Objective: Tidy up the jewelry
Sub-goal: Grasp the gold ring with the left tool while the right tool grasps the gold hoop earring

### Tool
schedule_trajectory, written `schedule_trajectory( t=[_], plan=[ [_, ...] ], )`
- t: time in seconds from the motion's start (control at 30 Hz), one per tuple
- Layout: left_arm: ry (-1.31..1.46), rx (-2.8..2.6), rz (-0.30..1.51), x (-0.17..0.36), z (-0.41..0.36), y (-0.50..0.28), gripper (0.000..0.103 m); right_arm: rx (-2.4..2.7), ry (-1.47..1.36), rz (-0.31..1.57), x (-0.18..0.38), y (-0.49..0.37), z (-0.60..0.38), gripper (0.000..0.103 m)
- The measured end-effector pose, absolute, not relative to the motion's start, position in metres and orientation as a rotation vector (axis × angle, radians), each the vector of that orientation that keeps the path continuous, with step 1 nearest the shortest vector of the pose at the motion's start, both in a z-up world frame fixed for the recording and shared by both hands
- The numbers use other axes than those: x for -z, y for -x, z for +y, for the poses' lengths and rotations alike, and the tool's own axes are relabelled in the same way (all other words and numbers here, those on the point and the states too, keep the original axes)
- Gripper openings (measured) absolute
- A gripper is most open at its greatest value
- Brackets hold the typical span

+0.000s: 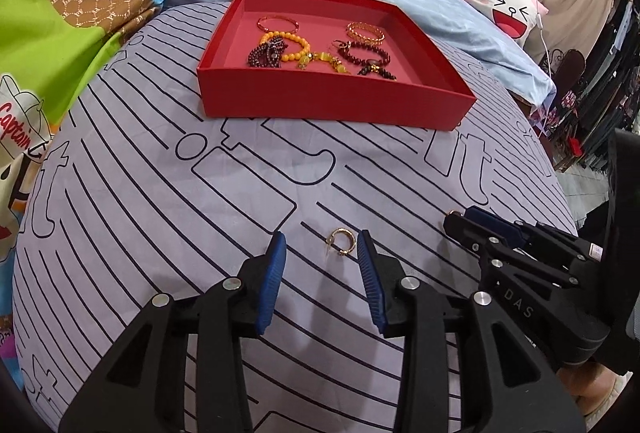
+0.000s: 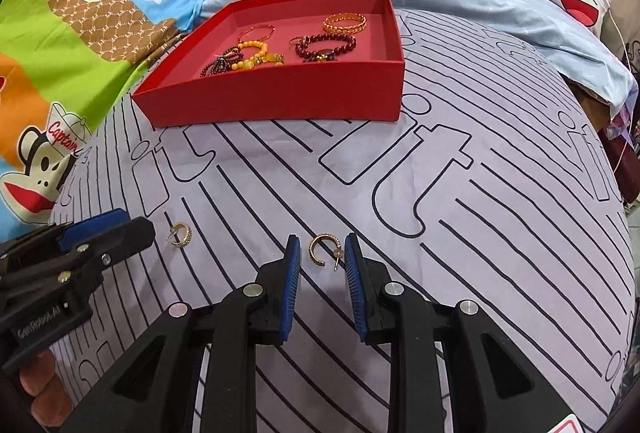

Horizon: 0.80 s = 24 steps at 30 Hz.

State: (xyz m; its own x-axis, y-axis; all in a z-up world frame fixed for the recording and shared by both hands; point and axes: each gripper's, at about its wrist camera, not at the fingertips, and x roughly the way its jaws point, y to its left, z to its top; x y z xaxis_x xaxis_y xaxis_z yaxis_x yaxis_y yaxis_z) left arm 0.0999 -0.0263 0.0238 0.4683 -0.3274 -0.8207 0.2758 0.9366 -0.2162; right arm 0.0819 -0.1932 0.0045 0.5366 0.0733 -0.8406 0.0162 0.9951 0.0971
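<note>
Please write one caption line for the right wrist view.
Open right gripper frames a gold earring before the red box.

Two small gold hoop earrings (image 2: 181,235) (image 2: 321,249) lie side by side on the striped lilac bedsheet (image 2: 460,233), well before the shallow red cardboard box (image 2: 280,101) holding beaded bracelets (image 2: 325,47).

The bed (image 2: 480,233) wears a lilac sheet with dark line print. On it, toward 12 o'clock, sits a red box (image 2: 280,105). Toward 6 o'clock lie two gold earrings, well apart: one (image 2: 325,249) in the middle, one (image 2: 181,235) toward 9 o'clock.
</note>
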Motion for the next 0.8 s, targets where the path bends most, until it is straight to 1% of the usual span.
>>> schedule_trajectory(
  t=[0.13, 0.23, 0.63, 0.73, 0.8],
  plan=[
    [0.048, 0.368, 1.028, -0.019, -0.028, -0.101, 0.035, -0.028, -0.067, 0.994, -0.003, -0.082, -0.19, 0.023],
    [0.045, 0.369, 1.035, -0.015, -0.03, -0.101, 0.035, -0.021, -0.046, 0.99, -0.003, -0.082, -0.188, 0.018],
    [-0.002, 0.371, 1.021, -0.008, -0.045, -0.102, 0.034, -0.025, -0.101, 0.989, -0.009, -0.074, -0.196, 0.017],
    [-0.024, 0.368, 1.007, -0.007, -0.049, -0.102, 0.033, -0.024, -0.116, 0.99, -0.01, -0.072, -0.199, 0.017],
    [-0.029, 0.375, 1.005, -0.007, -0.05, -0.101, 0.026, -0.022, -0.12, 0.989, -0.011, -0.072, -0.201, 0.017]
  ],
)
